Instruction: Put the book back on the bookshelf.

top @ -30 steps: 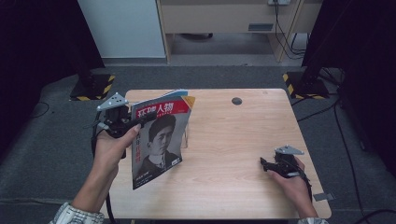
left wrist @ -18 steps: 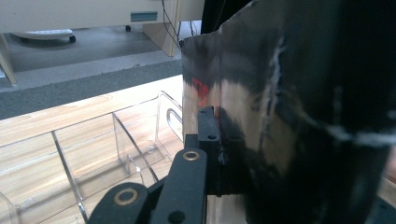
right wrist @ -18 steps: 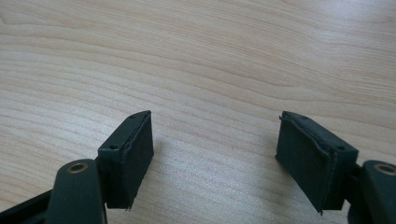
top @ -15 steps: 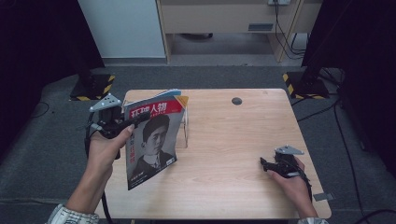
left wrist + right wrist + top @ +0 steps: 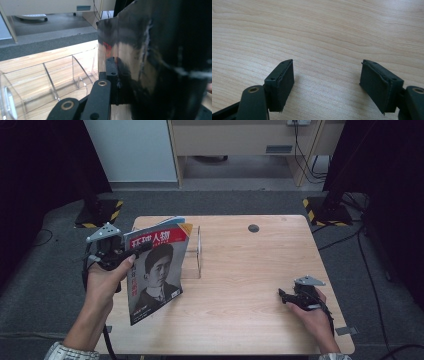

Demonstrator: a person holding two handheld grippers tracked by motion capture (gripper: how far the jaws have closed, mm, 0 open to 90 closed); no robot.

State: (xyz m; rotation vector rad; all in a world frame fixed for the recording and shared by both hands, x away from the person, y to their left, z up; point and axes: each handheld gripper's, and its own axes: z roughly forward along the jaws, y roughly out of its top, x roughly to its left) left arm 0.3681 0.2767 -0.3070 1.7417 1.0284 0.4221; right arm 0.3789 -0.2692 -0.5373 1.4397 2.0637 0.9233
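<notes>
A magazine [image 5: 155,270] with a red title band and a portrait on its cover hangs upright and tilted over the table's left side. My left gripper [image 5: 132,252] is shut on its top left edge. In the left gripper view the pads [image 5: 111,72] pinch the glossy dark page of the magazine [image 5: 155,62]. A clear acrylic rack [image 5: 196,252] stands just right of the magazine, and its dividers [image 5: 50,75] are empty. My right gripper [image 5: 283,295] rests low on the table at the front right, open, with bare wood between its pads [image 5: 282,80].
The wooden table [image 5: 250,270] has a small dark round disc [image 5: 253,228] near its far edge. Beyond the table lie grey floor, a white cabinet [image 5: 130,150] and stands with yellow-black feet [image 5: 320,210] at both far corners.
My left hand has carried the magazine leftward, away from the rack and slightly lower. The right gripper has stayed still.
</notes>
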